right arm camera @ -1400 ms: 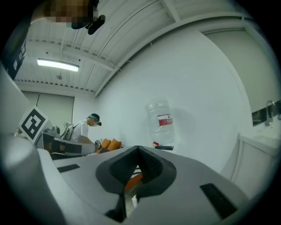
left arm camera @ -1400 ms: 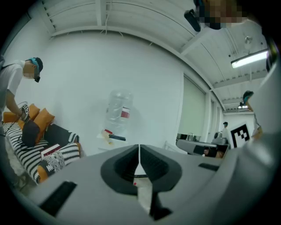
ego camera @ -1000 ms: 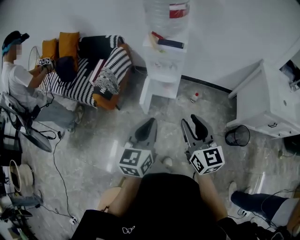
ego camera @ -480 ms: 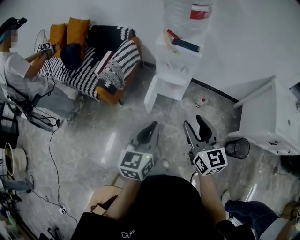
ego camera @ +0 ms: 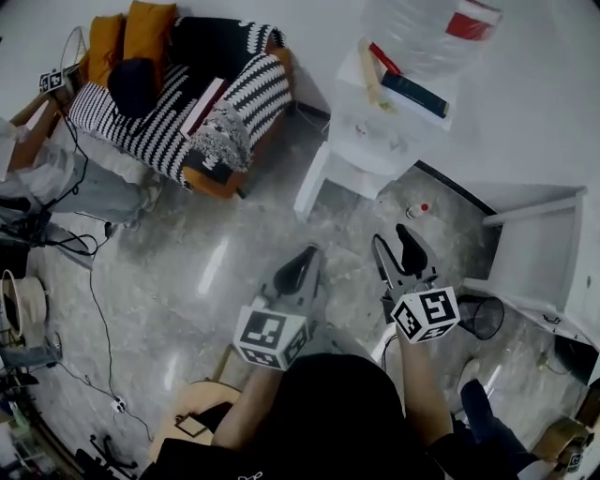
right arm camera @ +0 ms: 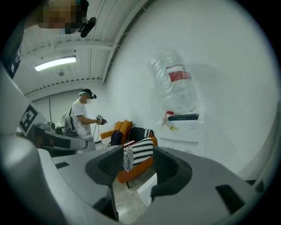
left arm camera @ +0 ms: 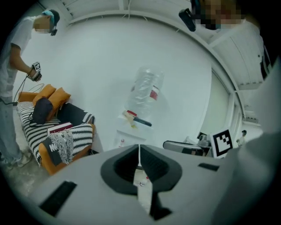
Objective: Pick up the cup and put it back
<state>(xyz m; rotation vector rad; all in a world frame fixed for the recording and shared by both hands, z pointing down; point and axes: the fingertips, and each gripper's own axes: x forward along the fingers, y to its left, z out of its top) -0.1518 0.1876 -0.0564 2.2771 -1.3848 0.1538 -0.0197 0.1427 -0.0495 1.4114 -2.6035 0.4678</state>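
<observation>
1. White dispenser (ego camera: 370,141) ahead, but no cup can be made out on it, on the floor (ego camera: 216,253) or in either tongs. The pick-up looks not yet begun.
2. The left tongs (ego camera: 307,255) are pressed together to a thin slit and hold nothing. They are probably idle for the approach.
3. The right tongs (ego camera: 394,244) stand spread with only air between them. They have just been opening, which looks like readying for a grasp.
4. Both tongs are held side by side and apart, tipped slightly down toward the dispenser.
5. The clear water bottle (ego camera: 422,33) on the dispenser carries a red label (ego camera: 473,19), its print too small to read. The cubes (ego camera: 270,336) on the tongs show black-and-white square markers and no words.
6. Further out, a small red-capped bottle (ego camera: 419,210) stands on the floor near the dispenser. A black bin (ego camera: 480,317) sits by a white cabinet (ego camera: 539,258), and a striped sofa (ego camera: 159,131) is against the wall.
</observation>
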